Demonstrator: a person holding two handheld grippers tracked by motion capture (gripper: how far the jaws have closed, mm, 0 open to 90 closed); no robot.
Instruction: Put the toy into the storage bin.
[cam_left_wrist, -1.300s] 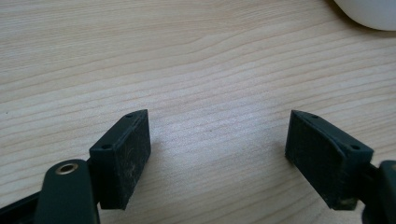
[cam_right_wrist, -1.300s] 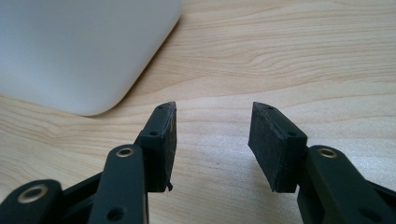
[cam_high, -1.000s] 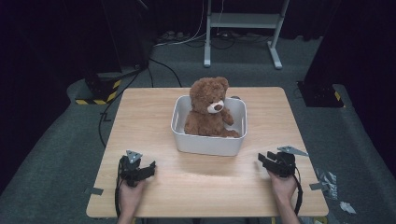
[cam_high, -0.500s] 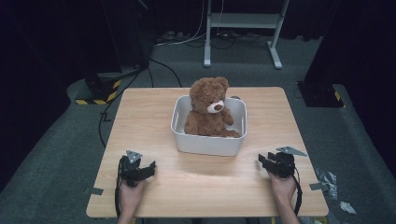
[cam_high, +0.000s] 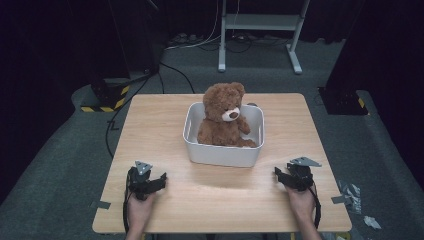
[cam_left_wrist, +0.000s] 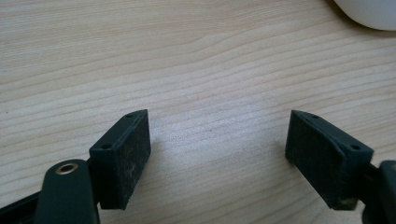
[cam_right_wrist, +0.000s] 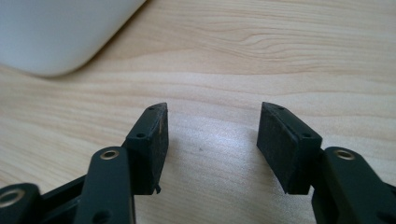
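Your teddy bear sits upright in the white bin at the centre of the high view, above and between both tools, so the reach runs up the frame and inward from either side. Your left tool rests low on the table at lower left, its jaws wide and empty. Your right tool at lower right looks slightly nearer the bin (its jaws have just been opening, nothing between them). The bear is brown and plush, pale muzzle turned toward the right, head well above the bin's rim.
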